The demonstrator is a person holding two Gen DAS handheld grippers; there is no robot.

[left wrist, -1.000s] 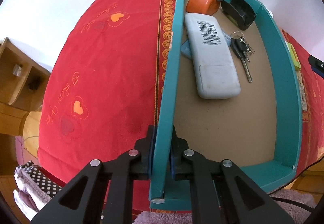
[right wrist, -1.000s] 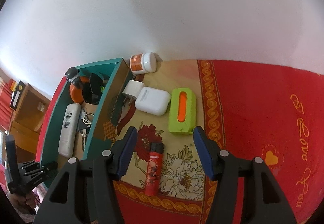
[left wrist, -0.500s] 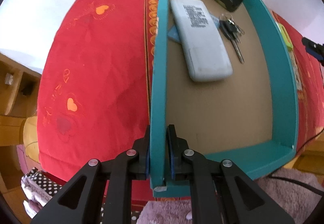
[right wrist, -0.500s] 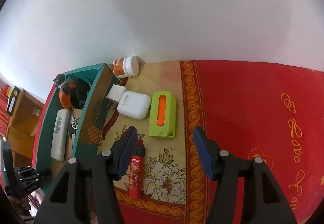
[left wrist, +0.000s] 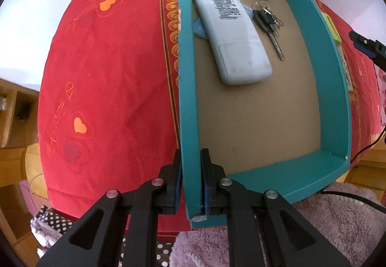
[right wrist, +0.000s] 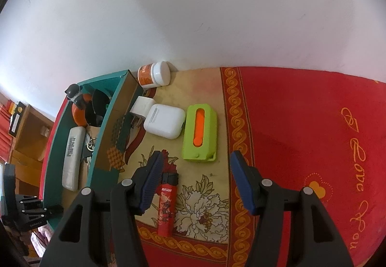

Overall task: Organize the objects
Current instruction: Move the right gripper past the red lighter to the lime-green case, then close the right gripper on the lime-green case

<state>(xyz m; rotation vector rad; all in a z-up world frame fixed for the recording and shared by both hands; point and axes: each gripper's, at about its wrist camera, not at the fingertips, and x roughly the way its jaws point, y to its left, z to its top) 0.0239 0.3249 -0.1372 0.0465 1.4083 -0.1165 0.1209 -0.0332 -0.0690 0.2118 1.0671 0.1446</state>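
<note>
Left gripper (left wrist: 190,182): we clamp the teal cardboard tray (left wrist: 335,88) by its side wall, at the table's near edge.
Right gripper (right wrist: 195,182): jaws apart, empty, over the red lighter (right wrist: 166,204).
Risk: the thin wall could buckle or slip, tipping out the white remote (left wrist: 231,35) and keys (left wrist: 267,18).

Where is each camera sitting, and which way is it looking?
Left wrist: sits on the left gripper, looking straight down into the teal box; its black fingers pinch the box's side wall.
Right wrist: sits on the right gripper, looking slantwise down at the red tablecloth and white wall; its open blue-padded fingers hover over the red lighter.
Shared: the box, the white remote, the keys and the green case; each view also catches the other gripper at its edge.
</note>
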